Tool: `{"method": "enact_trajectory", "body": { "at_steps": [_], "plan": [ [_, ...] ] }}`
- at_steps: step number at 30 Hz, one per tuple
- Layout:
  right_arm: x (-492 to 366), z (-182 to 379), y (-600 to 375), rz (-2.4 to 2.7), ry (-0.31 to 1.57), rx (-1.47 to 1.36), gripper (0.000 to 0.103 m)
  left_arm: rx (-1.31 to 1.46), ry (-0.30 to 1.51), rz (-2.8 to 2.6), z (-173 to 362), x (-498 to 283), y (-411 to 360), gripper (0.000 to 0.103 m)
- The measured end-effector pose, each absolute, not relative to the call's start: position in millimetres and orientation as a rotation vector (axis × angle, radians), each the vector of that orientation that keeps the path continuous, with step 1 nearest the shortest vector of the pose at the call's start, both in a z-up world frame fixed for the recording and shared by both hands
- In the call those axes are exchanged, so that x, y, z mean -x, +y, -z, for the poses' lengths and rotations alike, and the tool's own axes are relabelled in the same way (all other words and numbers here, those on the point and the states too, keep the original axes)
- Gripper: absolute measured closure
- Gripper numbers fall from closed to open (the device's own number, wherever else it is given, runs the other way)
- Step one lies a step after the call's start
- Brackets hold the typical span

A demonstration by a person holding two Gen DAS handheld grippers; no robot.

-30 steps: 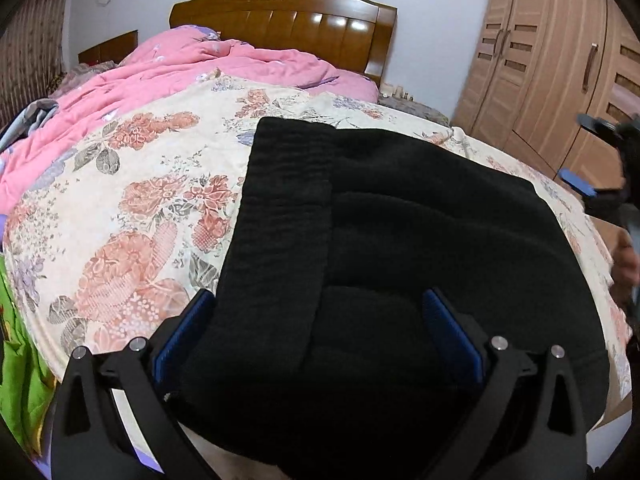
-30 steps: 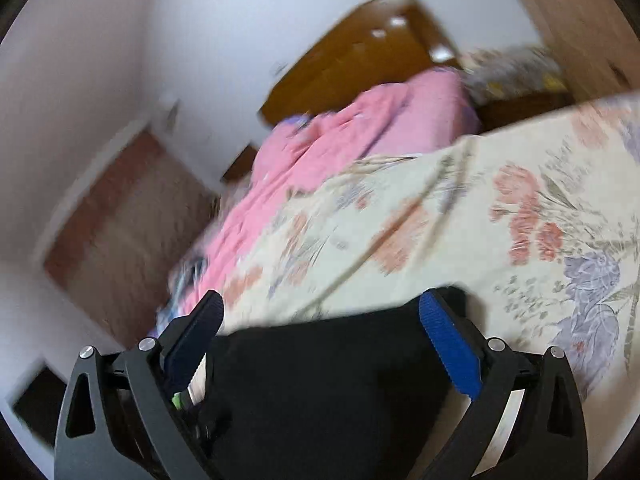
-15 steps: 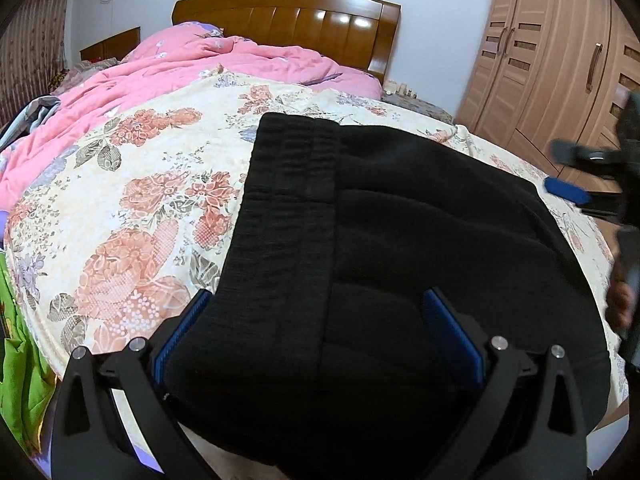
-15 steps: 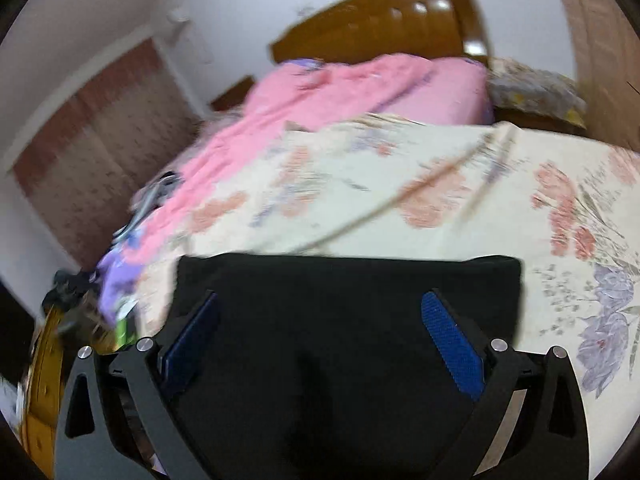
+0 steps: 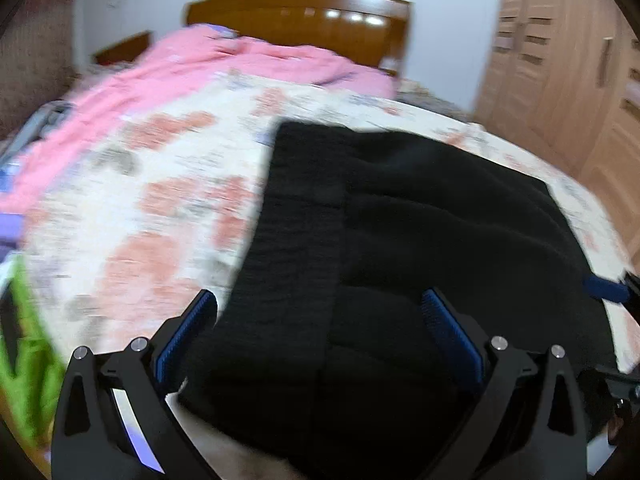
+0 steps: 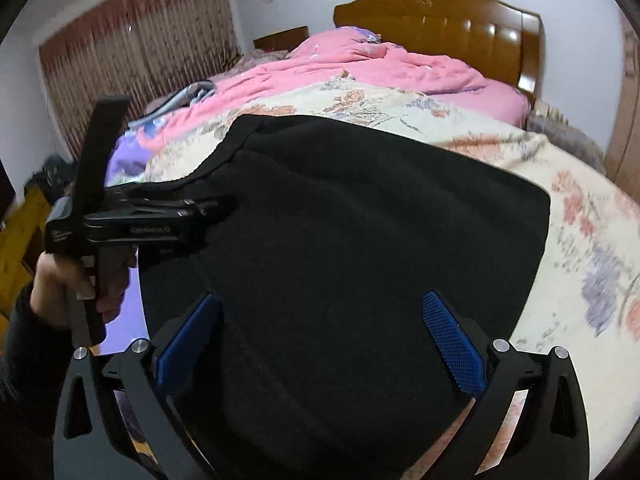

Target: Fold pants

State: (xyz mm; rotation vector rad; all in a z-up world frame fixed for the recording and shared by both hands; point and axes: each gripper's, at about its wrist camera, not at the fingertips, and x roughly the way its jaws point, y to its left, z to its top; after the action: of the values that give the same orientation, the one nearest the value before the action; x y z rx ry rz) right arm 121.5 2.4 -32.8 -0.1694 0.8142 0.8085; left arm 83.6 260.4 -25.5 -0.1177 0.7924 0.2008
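Black pants (image 5: pixel 400 240) lie folded into a thick rectangle on the flowered bedspread (image 5: pixel 160 200), waistband strip on the left side. My left gripper (image 5: pixel 320 320) is open, its blue pads on either side of the near edge of the pants. My right gripper (image 6: pixel 320 320) is open over the near part of the pants (image 6: pixel 360 240). In the right wrist view the left gripper (image 6: pixel 192 212) shows from the side at the pants' left edge, held by a hand (image 6: pixel 68 280). A blue pad of the right gripper (image 5: pixel 604 286) shows at the right edge of the left wrist view.
A pink quilt (image 6: pixel 360 64) lies bunched toward the wooden headboard (image 6: pixel 440 20). A wooden wardrobe (image 5: pixel 568 80) stands on the right. Curtains (image 6: pixel 140 60) hang on the left. Green cloth (image 5: pixel 24 340) and other clothes (image 6: pixel 128 152) lie at the bed's left edge.
The right gripper has swung from a tilted view of the bed down to face the folded pants. The left gripper has stayed at the near edge, shifting slightly with blur.
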Motion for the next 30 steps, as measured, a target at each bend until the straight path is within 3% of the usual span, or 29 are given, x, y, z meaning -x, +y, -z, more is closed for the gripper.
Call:
{"method": "enact_trajectory", "body": {
  "at_steps": [4,7,14,30],
  "plan": [
    [-118.1,34.9,1.4,-0.807,0.797,0.156,0.004,0.007,0.661,-0.174,-22.8,-76.9,233.6,0.002],
    [-114.5,35.5,0.0,-0.808,0.799,0.146,0.004,-0.021,0.681,-0.007,-38.0,-104.6,211.8,0.002],
    [-113.0,35.2,-0.5,-0.814,0.808,0.161,0.004,-0.054,0.882,0.033,19.5,-188.0,216.0,0.002],
    [-108.1,30.0,-0.7,-0.751,0.827,0.198,0.004,0.248,0.821,0.125,13.1,-168.6,250.2,0.004]
  ]
}}
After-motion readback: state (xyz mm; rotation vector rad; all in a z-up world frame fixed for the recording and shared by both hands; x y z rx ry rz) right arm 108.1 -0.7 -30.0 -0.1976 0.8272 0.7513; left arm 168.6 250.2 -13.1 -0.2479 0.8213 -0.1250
